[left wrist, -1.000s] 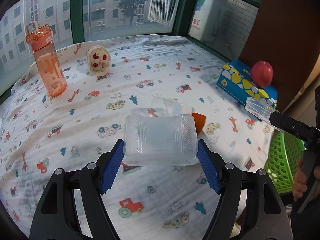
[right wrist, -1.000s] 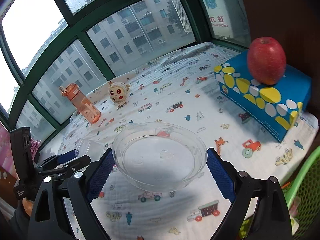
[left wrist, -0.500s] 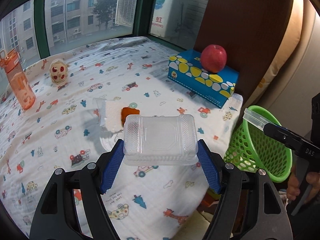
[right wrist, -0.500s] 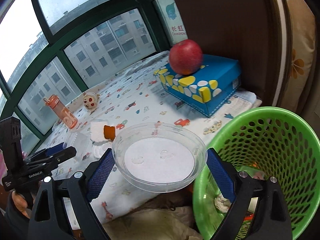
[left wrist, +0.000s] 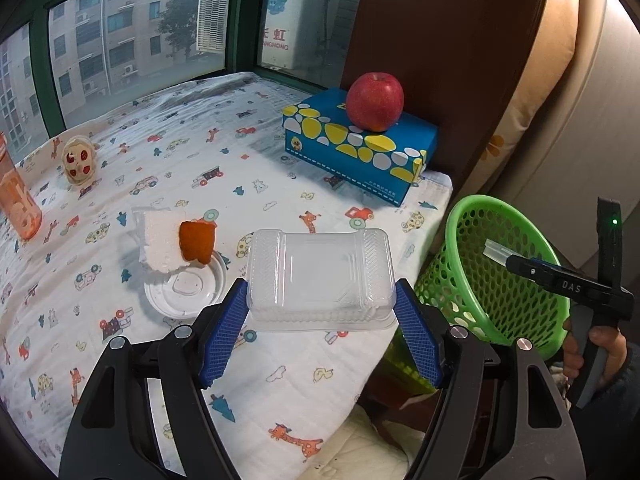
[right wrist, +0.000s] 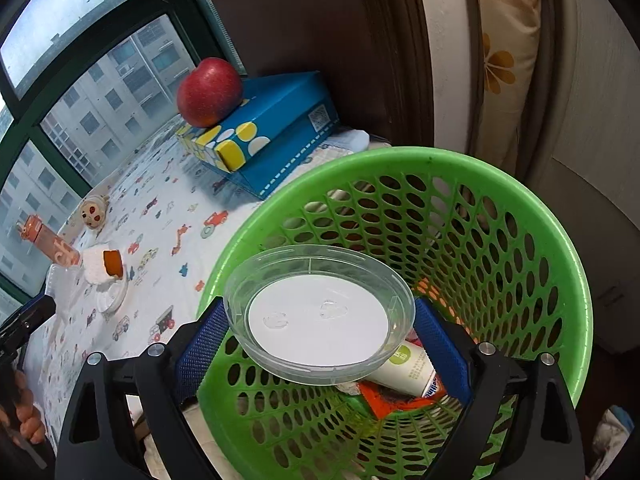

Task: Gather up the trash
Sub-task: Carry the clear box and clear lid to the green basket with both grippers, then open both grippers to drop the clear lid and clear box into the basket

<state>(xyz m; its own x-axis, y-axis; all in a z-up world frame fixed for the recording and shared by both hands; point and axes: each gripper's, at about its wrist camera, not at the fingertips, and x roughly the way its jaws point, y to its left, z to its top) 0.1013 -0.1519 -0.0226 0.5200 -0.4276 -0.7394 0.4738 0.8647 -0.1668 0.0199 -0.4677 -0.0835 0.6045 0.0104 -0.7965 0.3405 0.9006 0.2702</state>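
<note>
Container (left wrist: 319, 280), clear plastic and rectangular, was held above the near edge of the printed tablecloth (left wrist: 168, 160), long axis crosswise between the fingers, flat side toward the camera. Left gripper (left wrist: 320, 330) was clamped on its two short ends, jaws fairly wide, blue pads (left wrist: 224, 330) pressed to the plastic. Right gripper (right wrist: 320, 344) carried a round clear bowl (right wrist: 319, 312), mouth upward and slightly tilted, directly over the open green basket (right wrist: 520, 208) beside the table. Its jaws stood wide, pads against opposite sides of the bowl's rim. Basket already contained a white bottle (right wrist: 404, 368) and orange packaging (right wrist: 394, 400). On the cloth, an orange scrap (left wrist: 196, 242) and white tissue (left wrist: 158, 246) lay on a clear lid (left wrist: 185, 290).
</note>
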